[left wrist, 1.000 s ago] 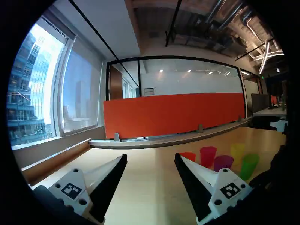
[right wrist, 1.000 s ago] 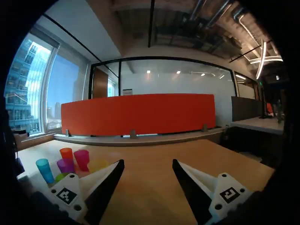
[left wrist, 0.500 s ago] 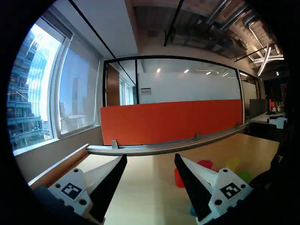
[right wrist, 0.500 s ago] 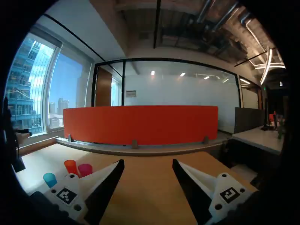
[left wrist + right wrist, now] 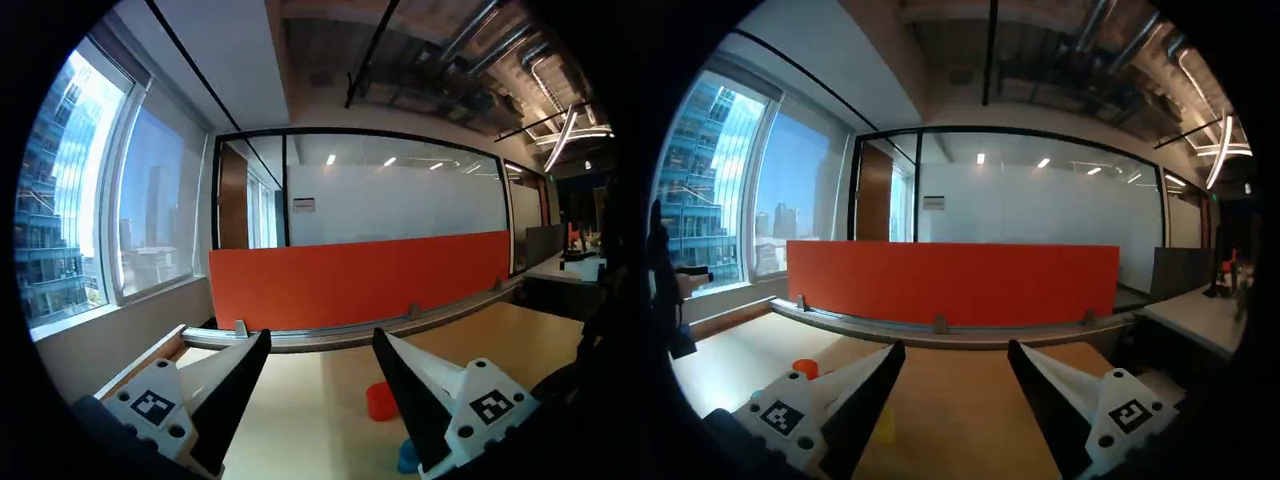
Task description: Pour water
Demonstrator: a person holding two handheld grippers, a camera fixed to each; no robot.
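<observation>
We find the red cup (image 5: 382, 400) on the wooden table (image 5: 304, 408), low beside the left gripper's (image 5: 321, 334) right finger, with a blue cup (image 5: 408, 458) beneath it. A second ago the cluster sat higher, with pink, purple, yellow and green cups in sight. In the right gripper view a yellow cup (image 5: 885, 424) peeks beside the right gripper (image 5: 955, 346). Both grippers' fingers stay spread wide, holding nothing. The orange partition (image 5: 352, 276) sits lower than before.
</observation>
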